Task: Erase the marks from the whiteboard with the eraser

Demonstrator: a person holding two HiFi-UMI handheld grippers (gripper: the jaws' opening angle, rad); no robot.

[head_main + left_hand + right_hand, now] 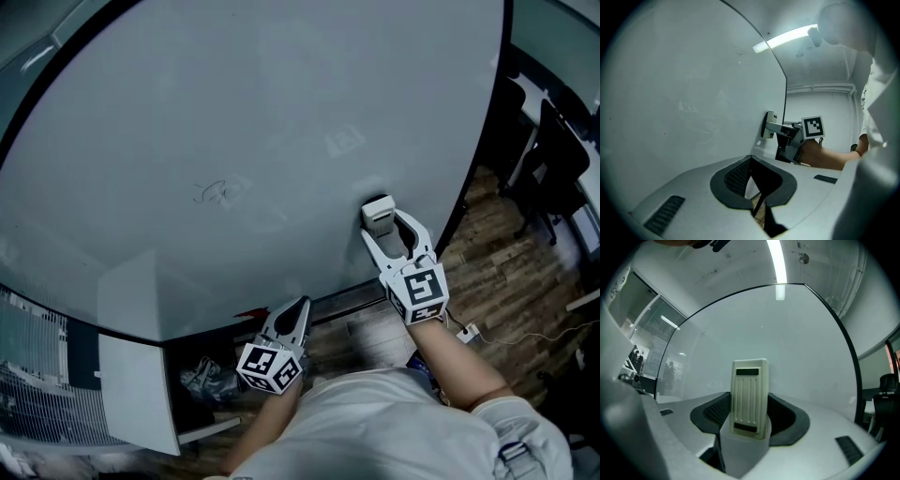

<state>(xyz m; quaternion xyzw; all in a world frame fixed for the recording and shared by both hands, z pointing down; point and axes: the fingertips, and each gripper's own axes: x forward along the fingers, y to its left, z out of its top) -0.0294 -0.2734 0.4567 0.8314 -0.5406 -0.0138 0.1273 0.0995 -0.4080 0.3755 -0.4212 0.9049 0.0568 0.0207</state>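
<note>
The whiteboard (234, 112) is smooth and glossy, and its pale face throws back a ceiling light in the right gripper view. The eraser (750, 399) has a cream plastic back, matt, with fine lengthwise ribs. The left gripper (298, 306) and the right gripper (380, 221) are pale matt plastic, with dark pads (717, 412) of finely dotted, rubbery-looking texture. The floor (506, 272) on the right is dull, worn wood plank. The person's shirt (375, 422) is light, soft cloth
</note>
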